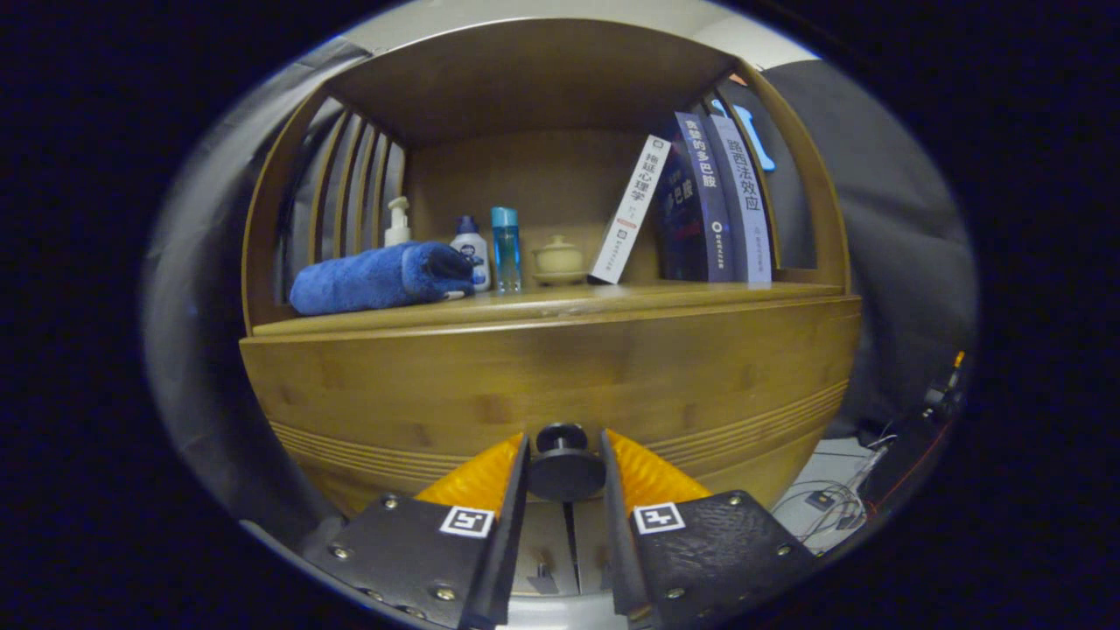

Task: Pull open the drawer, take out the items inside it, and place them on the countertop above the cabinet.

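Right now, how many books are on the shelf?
3. A white book leans against the dark book beside it. A pale book stands at the end, next to the side wall. More could hide behind them.

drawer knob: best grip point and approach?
Grip the round black knob across its sides, coming straight at the drawer front. It juts out from the panel on a short stem, and the gripper fingers already flank it closely, one on either side.

We see a wooden surface [560,308], rolled blue towel [381,278], pump bottle [398,223], two small bottles [490,249], lidded ceramic cup [559,260], three leaning books [700,201].
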{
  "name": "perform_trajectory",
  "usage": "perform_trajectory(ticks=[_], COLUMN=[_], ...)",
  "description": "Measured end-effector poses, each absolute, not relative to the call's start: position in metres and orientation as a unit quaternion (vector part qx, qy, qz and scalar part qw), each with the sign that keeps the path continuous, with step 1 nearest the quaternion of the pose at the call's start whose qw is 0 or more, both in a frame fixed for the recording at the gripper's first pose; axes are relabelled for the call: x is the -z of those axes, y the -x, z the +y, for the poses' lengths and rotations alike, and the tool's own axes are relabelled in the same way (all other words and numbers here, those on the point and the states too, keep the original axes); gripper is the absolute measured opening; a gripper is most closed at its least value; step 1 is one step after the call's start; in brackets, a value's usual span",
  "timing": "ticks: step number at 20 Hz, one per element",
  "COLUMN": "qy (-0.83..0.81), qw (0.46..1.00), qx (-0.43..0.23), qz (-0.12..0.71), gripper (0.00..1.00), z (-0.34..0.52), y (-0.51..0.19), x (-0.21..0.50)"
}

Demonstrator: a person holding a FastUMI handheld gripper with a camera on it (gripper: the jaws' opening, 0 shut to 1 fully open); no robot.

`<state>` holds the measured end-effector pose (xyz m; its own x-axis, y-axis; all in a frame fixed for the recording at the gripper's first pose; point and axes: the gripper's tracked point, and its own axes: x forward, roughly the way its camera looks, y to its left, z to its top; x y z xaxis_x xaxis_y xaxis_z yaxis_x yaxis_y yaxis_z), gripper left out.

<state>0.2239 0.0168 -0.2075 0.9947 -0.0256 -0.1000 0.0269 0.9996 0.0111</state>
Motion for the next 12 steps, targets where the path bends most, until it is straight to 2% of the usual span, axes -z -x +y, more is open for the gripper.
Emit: perform_trajectory(ticks=[4, 12], qy=[0.011, 0.011], qw=[0.998, 0.997], qx=[-0.001, -0.002], qz=[0.065, 0.078], gripper=[0.3, 0.29], z=[0.015, 0.015], y=[-0.214, -0.155], x=[0.211, 0.212])
